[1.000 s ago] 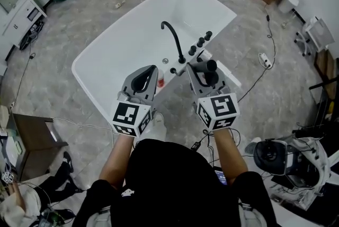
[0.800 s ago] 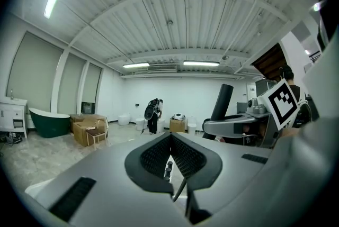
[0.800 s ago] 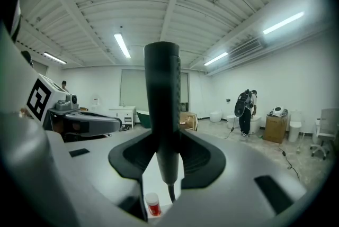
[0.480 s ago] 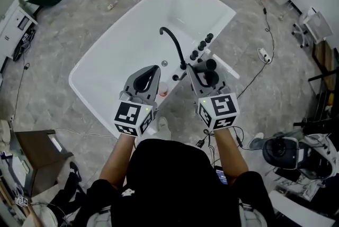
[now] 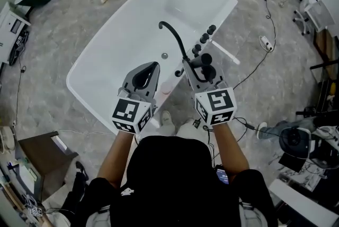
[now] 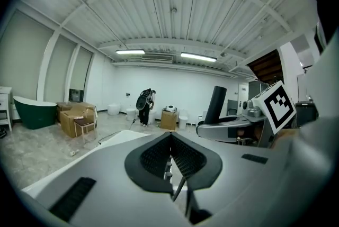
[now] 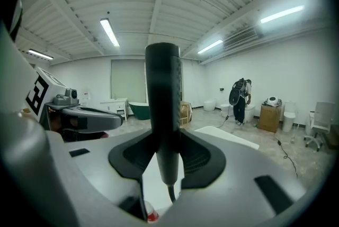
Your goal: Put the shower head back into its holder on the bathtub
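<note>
With the shower head [image 7: 164, 104] clamped upright in our right hand-held gripper [image 7: 167, 138], just short of the bathtub [image 5: 106, 62] rim ahead, and our left hand-held gripper [image 6: 170, 138] closed on nothing, we risk the smooth handle twisting or striking the spout [image 5: 172, 35].

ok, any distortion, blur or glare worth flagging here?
Head view: sharp, evenly lit, wide-angle bowing around the bathtub. Left gripper view: strong fisheye, dark corners, left claw slightly soft up close. Right gripper view: same fisheye, ceiling lights glow mildly, shower head sharp.
</note>
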Tool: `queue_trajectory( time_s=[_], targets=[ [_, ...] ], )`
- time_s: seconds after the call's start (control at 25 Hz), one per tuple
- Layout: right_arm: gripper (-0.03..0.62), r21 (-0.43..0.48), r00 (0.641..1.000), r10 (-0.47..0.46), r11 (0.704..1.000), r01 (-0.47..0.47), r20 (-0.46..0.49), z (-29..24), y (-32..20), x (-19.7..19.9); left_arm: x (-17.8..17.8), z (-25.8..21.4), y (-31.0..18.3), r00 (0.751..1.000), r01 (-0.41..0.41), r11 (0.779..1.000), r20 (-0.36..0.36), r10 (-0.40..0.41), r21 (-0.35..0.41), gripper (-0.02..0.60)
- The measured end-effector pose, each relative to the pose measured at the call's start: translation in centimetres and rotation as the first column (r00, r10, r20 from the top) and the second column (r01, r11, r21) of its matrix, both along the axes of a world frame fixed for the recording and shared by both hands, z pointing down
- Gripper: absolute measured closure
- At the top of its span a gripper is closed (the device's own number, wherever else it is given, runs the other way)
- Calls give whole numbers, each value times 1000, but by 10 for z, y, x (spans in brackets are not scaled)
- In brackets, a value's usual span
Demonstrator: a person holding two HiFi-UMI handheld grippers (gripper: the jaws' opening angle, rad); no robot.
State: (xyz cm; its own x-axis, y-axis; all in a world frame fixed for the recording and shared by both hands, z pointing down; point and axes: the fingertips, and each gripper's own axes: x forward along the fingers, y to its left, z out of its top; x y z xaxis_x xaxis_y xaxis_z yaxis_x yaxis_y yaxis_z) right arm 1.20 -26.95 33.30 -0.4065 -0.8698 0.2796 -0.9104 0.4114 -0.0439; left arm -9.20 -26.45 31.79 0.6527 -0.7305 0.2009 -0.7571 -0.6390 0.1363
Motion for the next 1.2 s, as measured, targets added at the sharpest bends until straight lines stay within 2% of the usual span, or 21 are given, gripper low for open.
queue_trajectory(
  time_s=[0.24, 0.4, 0.56, 0.76, 1.04, 1.2],
  targets=[
    [450, -41, 999, -33, 999, 33, -2, 32, -7, -9, -2, 39, -7, 1000, 5, 999, 30, -3, -53, 568],
    [450, -75, 999, -47, 996, 47, 2, 61, -5, -1, 4, 67, -3, 999, 24, 996, 47, -20, -84, 568],
    [450, -130, 998, -66, 989, 67, 8, 92, -24, 10, 12, 97, -23, 997, 57, 990, 63, -49, -127, 568],
    [450, -184, 995, -101, 978, 100, 0, 128, -34, 7, 5, 133, -34, 993, 109, 977, 70, -97, -182, 568],
    [450, -249, 991, -132, 961, 124, -17, 169, -17, -15, -20, 172, -15, 990, 138, 959, 71, -124, -246, 568],
    [450, -294, 989, -144, 947, 130, -27, 201, -33, -2, -9, 198, -29, 988, 150, 946, 77, -133, -288, 568]
  ],
)
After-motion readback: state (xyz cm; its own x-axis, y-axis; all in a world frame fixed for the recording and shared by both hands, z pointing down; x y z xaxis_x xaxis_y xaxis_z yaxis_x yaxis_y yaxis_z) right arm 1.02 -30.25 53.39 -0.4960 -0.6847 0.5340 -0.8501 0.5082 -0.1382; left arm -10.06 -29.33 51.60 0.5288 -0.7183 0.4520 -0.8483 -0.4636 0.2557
